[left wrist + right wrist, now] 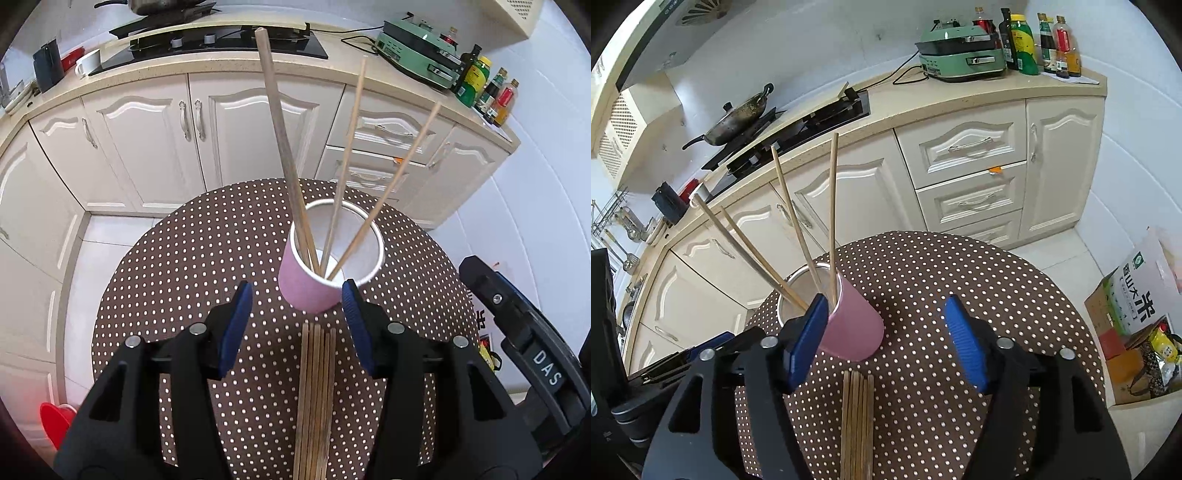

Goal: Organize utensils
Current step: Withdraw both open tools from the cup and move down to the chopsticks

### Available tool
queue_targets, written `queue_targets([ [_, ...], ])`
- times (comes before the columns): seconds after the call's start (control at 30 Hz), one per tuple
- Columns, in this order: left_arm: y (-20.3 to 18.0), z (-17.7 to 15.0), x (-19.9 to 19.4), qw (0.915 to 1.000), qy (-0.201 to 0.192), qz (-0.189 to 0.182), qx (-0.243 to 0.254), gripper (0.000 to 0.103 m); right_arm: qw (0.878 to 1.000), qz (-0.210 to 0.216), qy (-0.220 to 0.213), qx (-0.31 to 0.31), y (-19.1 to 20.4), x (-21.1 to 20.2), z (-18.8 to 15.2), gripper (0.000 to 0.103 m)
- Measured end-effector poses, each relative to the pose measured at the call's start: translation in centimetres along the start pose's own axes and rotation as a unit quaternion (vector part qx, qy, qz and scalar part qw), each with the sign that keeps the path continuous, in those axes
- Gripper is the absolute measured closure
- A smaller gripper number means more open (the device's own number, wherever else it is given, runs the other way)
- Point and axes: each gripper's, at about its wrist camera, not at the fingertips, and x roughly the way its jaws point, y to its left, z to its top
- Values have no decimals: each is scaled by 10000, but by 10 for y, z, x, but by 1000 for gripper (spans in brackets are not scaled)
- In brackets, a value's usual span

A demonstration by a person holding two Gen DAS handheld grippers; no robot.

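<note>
A pink paper cup (308, 291) (851, 328) stands on the round dotted table (177, 295) (979, 295). Several wooden chopsticks (280, 136) (798, 221) stand in it, leaning apart. A bundle of wooden chopsticks (316, 398) (857, 424) lies flat on the table, just in front of the cup. My left gripper (297, 299) is open, its blue pads on either side of the cup's near base. My right gripper (886, 314) is open and empty, to the right of the cup; its left pad (809, 339) overlaps the cup's rim.
Cream kitchen cabinets (229, 133) (967, 177) and a counter with a black hob (221, 40), a wok (738, 118), a green appliance (960, 55) and bottles (1045, 40) lie beyond the table. Boxes and a rice bag (1137, 306) stand on the floor at right.
</note>
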Motion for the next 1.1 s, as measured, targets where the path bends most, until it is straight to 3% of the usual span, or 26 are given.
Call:
queue_targets([
  [0.53,5,-47,-24,9998,79,169,81,46,9997,-64,119,-195,3,-30,-29,29],
  [1.1,21,-90,-3,9974,643,297,142,41,9911,-215,1134,-658,19,-1,-78,29],
])
